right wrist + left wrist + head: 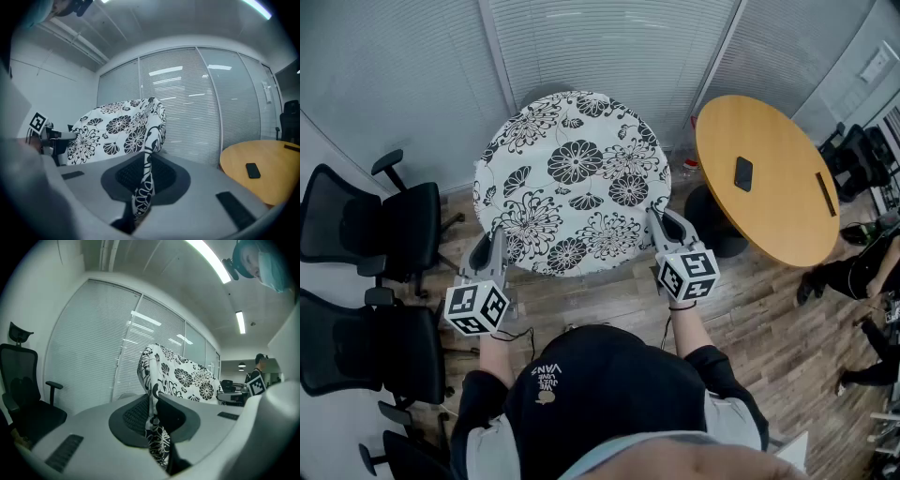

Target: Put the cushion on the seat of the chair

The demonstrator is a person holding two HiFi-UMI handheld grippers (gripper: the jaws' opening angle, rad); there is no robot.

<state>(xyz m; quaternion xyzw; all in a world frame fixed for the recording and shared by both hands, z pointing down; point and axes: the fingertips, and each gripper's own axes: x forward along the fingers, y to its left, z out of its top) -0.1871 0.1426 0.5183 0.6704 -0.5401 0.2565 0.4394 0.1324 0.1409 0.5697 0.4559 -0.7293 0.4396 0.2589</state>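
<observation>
A round white cushion (572, 183) with black flower print hangs flat in front of me, held by its near edge at both sides. My left gripper (499, 246) is shut on the cushion's left edge, and in the left gripper view the fabric (183, 373) is pinched between the jaws of that gripper (152, 416). At the right edge my right gripper (659, 225) is shut on the cushion. The right gripper view shows the cloth (112, 129) clamped in that gripper (145, 176). Two black office chairs (384, 225) (375, 352) stand at my left, one chair (23, 394) showing in the left gripper view.
A round wooden table (769, 178) with a dark phone (743, 172) on it stands at the right; the table (267, 176) and phone (253, 170) also show in the right gripper view. Window blinds close off the far side. Another person's legs (862, 272) are at the far right.
</observation>
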